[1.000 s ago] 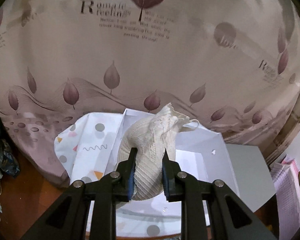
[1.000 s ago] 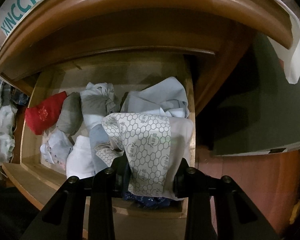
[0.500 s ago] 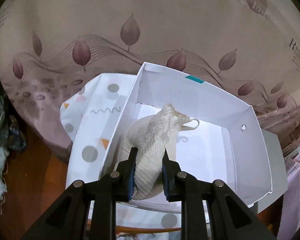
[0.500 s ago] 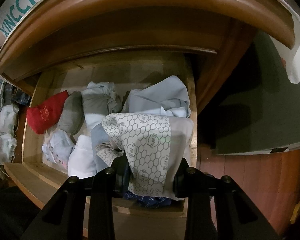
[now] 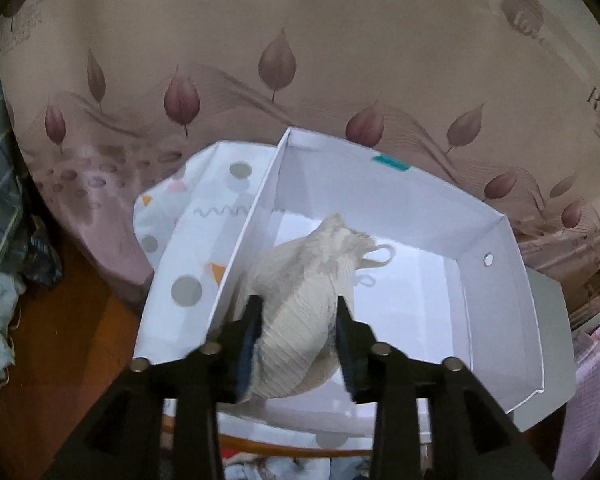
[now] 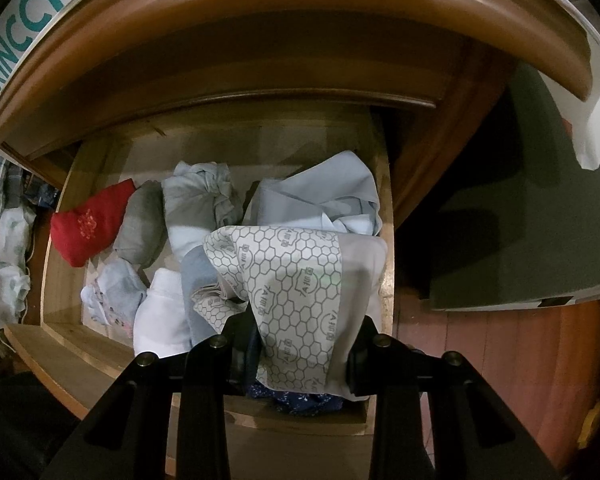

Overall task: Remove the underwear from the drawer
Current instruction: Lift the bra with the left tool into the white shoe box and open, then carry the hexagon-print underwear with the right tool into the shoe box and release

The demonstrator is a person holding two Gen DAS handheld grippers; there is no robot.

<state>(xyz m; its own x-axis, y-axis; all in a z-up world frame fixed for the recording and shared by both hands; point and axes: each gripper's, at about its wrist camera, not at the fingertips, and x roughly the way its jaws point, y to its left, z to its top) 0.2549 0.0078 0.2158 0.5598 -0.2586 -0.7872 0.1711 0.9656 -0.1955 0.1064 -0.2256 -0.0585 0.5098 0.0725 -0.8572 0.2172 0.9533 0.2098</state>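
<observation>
Left gripper (image 5: 298,334): over the white box (image 5: 496,280), pointing down into it; its jaws have just been opening, with the cream underwear (image 5: 304,304) between them, the left pad touching the cloth and the right looking just clear.
Cream underwear: out of the drawer, bunched ahead of the left jaws, low inside the box near its left wall; whether it rests on the floor I cannot tell.
Box: ahead of the left gripper, on a dotted cloth (image 5: 188,264), curtain (image 5: 300,60) behind.
Left risk: knit or the loose strap could snag a pad and ride back out as the gripper lifts; the bundle leans near the left wall and might spill over.
Right gripper (image 6: 302,346): clamped on the honeycomb underwear (image 6: 296,280), above the drawer's (image 6: 220,140) near right corner.
Honeycomb underwear: pinched in the right jaws, its far folds draped on the pile.
Drawer: ahead and left of the right gripper, with red, grey and white rolls in it.
Right risk: the draped folds may drag the pale blue piece (image 6: 324,196) or the dark blue one beneath out too; a grip on one edge could slip.
</observation>
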